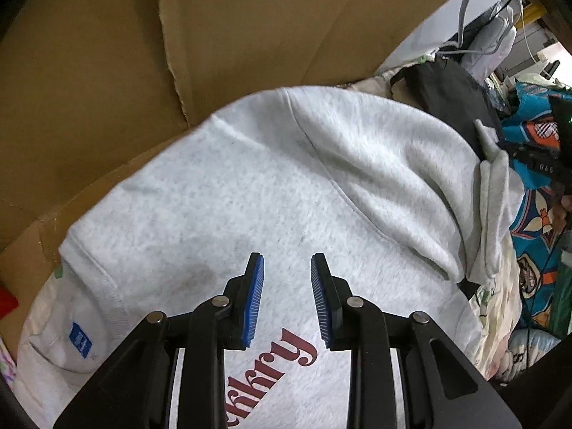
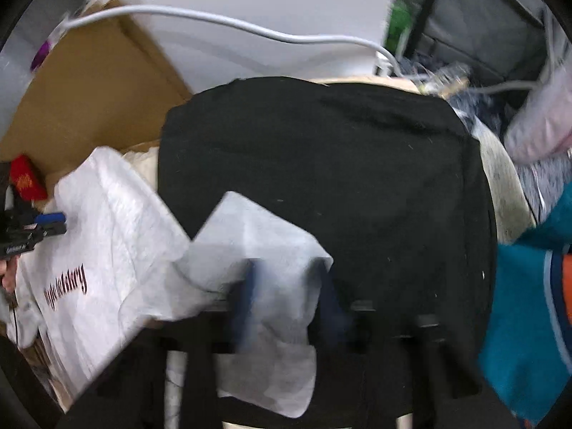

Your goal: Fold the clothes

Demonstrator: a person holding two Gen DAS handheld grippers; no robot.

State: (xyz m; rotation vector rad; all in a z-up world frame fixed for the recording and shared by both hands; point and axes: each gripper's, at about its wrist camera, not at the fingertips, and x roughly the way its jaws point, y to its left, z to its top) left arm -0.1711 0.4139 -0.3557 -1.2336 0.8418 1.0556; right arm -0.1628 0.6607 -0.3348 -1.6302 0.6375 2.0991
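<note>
A light grey sweatshirt (image 1: 250, 193) with dark red lettering lies spread in front of me, one sleeve folded across its upper right. My left gripper (image 1: 287, 268) hovers just over the chest print, jaws open and empty. In the right wrist view my right gripper (image 2: 289, 286) is shut on the end of the grey sleeve (image 2: 264, 250), holding it over a black garment (image 2: 339, 178). The sweatshirt body (image 2: 107, 243) shows at the left there, with the left gripper (image 2: 53, 223) above it. The right gripper (image 1: 500, 146) also shows at the sleeve cuff in the left wrist view.
Brown cardboard (image 1: 143, 53) stands behind the sweatshirt. A teal patterned garment (image 2: 529, 321) lies at the right, with more clothes piled behind. A grey cable (image 2: 214, 21) hangs across the back. A red object (image 2: 25, 178) sits at the left edge.
</note>
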